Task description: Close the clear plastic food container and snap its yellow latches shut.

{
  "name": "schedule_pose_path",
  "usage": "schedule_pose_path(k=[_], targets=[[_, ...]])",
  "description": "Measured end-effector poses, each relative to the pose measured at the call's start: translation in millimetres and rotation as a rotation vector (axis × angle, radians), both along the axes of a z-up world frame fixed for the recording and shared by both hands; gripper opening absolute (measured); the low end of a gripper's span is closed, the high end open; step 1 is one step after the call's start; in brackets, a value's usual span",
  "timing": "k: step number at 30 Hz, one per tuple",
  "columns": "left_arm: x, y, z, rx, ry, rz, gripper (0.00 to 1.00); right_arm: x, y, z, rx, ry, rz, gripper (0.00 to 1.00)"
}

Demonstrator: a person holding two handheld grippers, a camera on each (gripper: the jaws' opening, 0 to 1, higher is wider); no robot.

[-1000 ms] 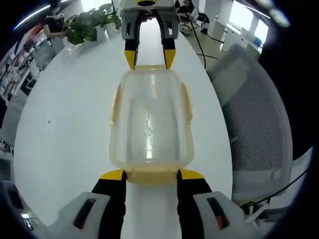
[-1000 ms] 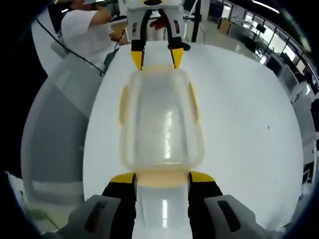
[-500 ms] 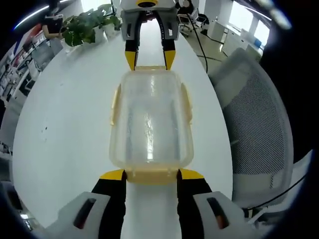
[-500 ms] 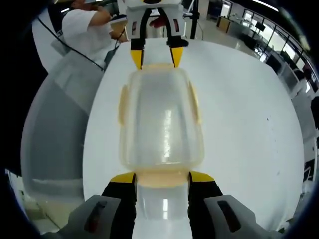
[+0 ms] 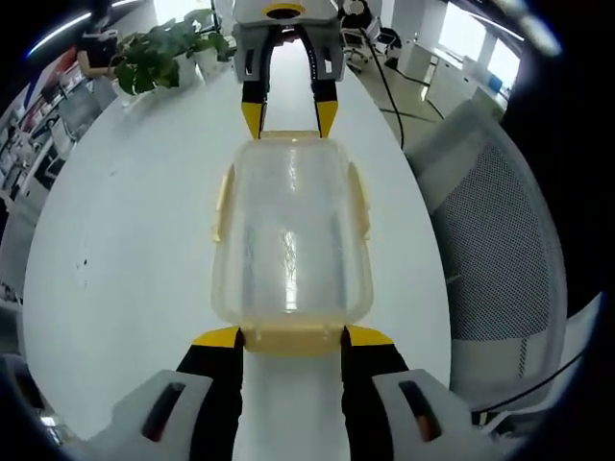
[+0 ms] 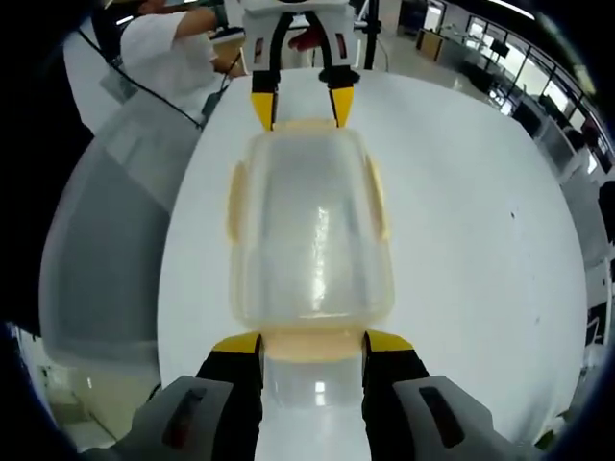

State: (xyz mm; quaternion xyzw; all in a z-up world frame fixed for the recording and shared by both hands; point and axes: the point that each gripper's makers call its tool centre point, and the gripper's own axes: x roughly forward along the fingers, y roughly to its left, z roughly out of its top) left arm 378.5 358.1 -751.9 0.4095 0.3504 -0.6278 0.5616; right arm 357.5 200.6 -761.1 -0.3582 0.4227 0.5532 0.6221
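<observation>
Bracketing the clear rectangular plastic food container [image 5: 291, 235] end to end with both grippers on the round white table [image 5: 125, 240].

We hold the left gripper [image 5: 291, 336] at one short end and the right gripper [image 6: 312, 341] at the opposite short end, so the container's long axis runs straight from one to the other. Each has its jaws spread, yellow tips just beside the corners of its own pale yellow end latch [image 5: 291, 340], apparently pinching nothing. We judge the lid already seated; both long-side yellow latches [image 5: 222, 197] look folded down, though we cannot tell whether they are snapped. Each end latch lies directly ahead of its own gripper, equally near. A grey mesh chair [image 5: 490, 240] stands beside the table.
</observation>
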Motion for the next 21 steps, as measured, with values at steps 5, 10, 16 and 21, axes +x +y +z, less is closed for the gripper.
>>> schedule_pose_path(k=[5, 10, 16, 21], targets=[[1.6, -9.7, -0.4, 0.001, 0.000, -0.002, 0.39, 1.3, -9.8, -0.1, 0.000, 0.000, -0.006, 0.39], [0.3, -17.2, -1.9, -0.001, 0.009, -0.001, 0.39, 0.7, -17.8, -1.1, 0.001, 0.005, -0.008, 0.39], [0.4, -26.3, -2.7, -0.004, 0.013, 0.000, 0.39, 1.4, -27.2, -2.3, -0.002, 0.008, -0.007, 0.39], [-0.2, -36.2, -3.8, -0.006, 0.015, 0.004, 0.39, 1.3, -37.0, -3.1, -0.014, 0.007, 0.002, 0.39]])
